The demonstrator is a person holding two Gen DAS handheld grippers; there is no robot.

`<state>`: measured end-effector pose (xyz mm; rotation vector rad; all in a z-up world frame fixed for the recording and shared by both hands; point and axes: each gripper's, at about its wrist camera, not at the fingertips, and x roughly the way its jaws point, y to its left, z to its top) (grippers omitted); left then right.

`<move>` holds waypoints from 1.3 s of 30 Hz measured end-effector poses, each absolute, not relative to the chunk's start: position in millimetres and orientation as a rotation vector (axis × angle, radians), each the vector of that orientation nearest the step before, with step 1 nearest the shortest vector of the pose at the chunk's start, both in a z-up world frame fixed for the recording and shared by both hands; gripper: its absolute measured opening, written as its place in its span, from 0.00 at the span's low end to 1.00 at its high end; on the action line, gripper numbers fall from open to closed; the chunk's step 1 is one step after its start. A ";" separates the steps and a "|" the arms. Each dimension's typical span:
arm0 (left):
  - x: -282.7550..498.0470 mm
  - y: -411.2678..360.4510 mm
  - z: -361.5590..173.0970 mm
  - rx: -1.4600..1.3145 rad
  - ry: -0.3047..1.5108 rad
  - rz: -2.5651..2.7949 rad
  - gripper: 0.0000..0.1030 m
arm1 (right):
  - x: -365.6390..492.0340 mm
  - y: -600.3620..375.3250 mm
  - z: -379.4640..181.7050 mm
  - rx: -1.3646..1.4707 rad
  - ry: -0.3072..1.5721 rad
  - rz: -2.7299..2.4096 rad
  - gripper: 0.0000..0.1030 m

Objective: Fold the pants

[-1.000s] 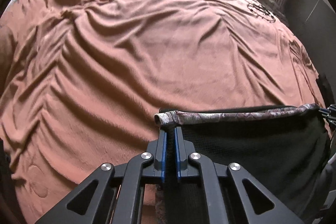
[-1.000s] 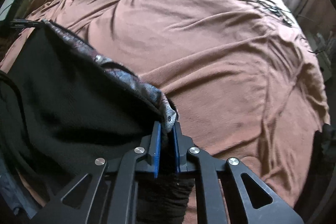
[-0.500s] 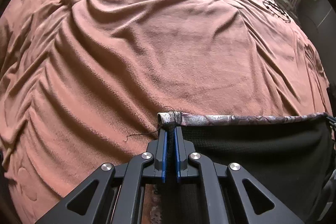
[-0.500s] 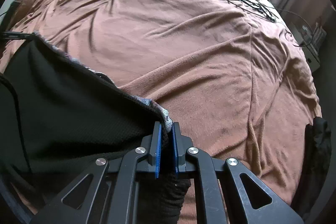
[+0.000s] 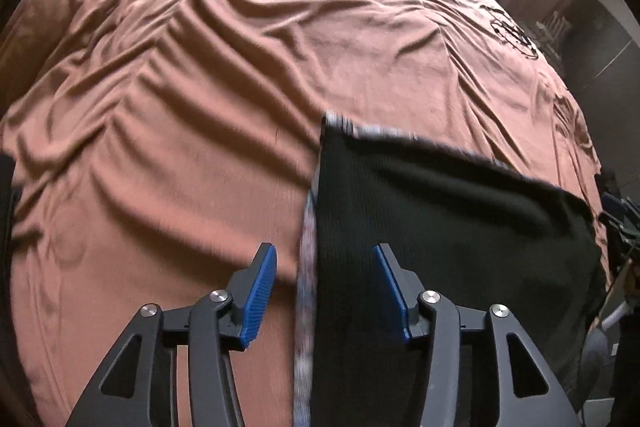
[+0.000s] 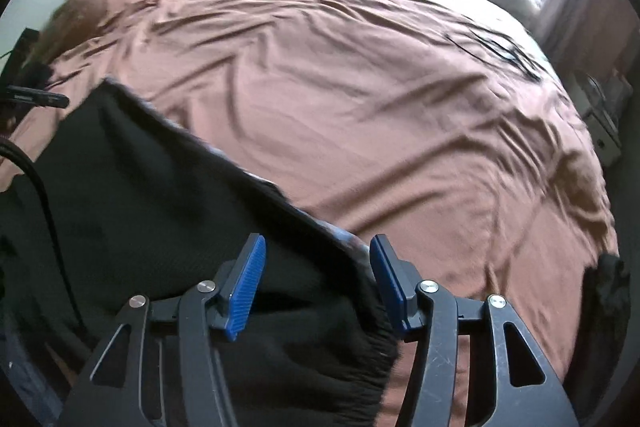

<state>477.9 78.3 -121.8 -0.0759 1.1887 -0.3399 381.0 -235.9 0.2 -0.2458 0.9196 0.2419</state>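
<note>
Spread near the bed's [image 5: 200, 107] front edge, the pants [image 5: 440, 227] could be dragged crooked by the left gripper [image 5: 324, 291] or right gripper [image 6: 316, 287], both held apart, gripping nothing.

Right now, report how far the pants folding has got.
Done: the black pants lie spread on the brown bedspread, patterned edge at their far end. In hand: nothing; the left gripper and right gripper are both open above the cloth. Left: every fold; none shows yet.
</note>
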 end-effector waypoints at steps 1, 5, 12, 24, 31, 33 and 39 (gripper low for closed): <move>469.1 80.4 -122.4 -0.089 1.190 -0.338 0.51 | 382.1 -231.5 0.0 -0.256 0.919 0.258 0.51; 434.0 84.7 -122.3 -0.119 1.186 -0.332 0.51 | 389.9 -207.3 -2.3 -0.302 0.922 0.331 0.51; 385.7 79.6 -117.3 -0.159 1.170 -0.346 0.51 | 401.2 -185.7 -8.4 -0.348 0.942 0.430 0.51; 329.7 71.3 -135.4 -0.215 1.177 -0.319 0.51 | 365.5 -144.5 -38.2 -0.408 1.012 0.622 0.51; 302.2 80.1 -140.0 -0.252 1.177 -0.299 0.51 | 335.7 -122.6 -56.0 -0.441 1.033 0.724 0.51; 294.2 83.4 -139.0 -0.267 1.173 -0.290 0.51 | 325.9 -118.5 -57.7 -0.450 1.035 0.759 0.51; 269.9 103.9 -131.9 -0.350 1.137 -0.267 0.51 | 313.6 -108.4 -61.3 -0.472 1.025 0.805 0.51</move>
